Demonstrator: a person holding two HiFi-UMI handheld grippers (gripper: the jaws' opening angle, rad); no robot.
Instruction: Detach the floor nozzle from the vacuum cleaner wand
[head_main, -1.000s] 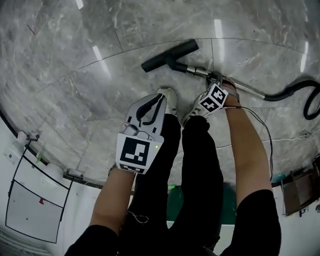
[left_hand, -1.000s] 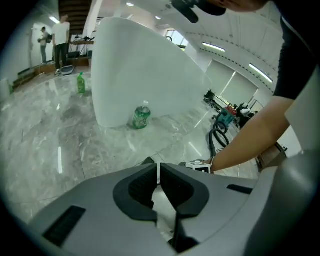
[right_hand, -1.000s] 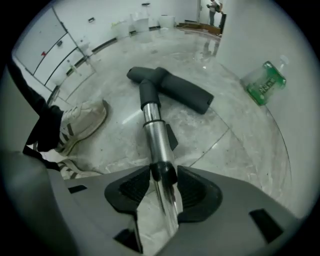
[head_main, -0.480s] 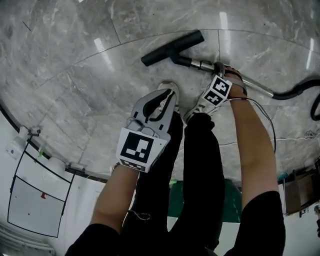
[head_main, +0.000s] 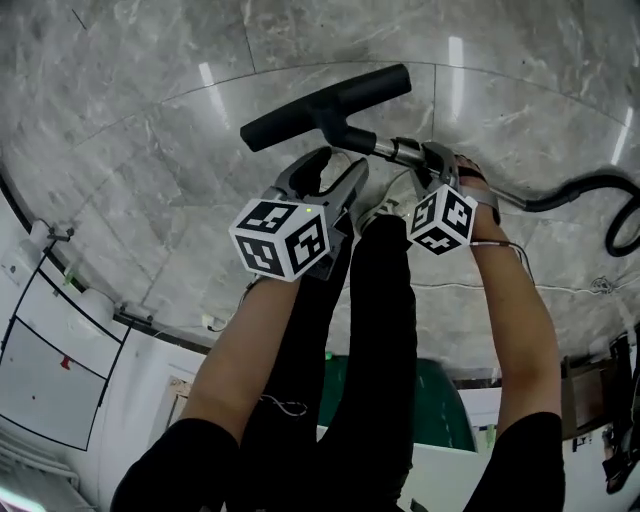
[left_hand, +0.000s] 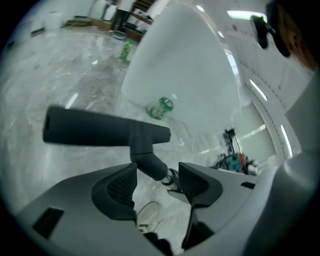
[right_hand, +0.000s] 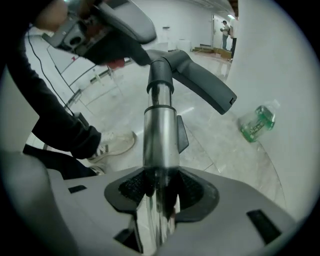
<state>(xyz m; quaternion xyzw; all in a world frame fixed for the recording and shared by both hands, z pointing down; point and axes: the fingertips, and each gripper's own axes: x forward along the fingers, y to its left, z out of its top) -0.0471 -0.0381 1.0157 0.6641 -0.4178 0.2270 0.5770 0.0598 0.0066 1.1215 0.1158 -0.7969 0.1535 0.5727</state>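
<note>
Plainly, the right gripper (right_hand: 160, 192) is clamped on the shiny metal wand (right_hand: 160, 130), its dark pads pressed against the tube from both sides; the wand runs straight out from the jaws to the floor nozzle (head_main: 325, 105), a black T-shaped bar that is still joined to the wand's end by its angled neck; the left gripper (left_hand: 157, 185) sits just beside that joint with its jaws spread wide, having just been opening; the nozzle's neck shows in the gap between them, and neither pad presses on it; in the head view both grippers lie close together above the grey marble floor (head_main: 150, 130), with the person's dark trouser legs below them and a black hose (head_main: 590, 190) curving away at the right edge; a green bottle (left_hand: 161, 107) lies on the floor near a white curved wall, well apart from the nozzle.
</note>
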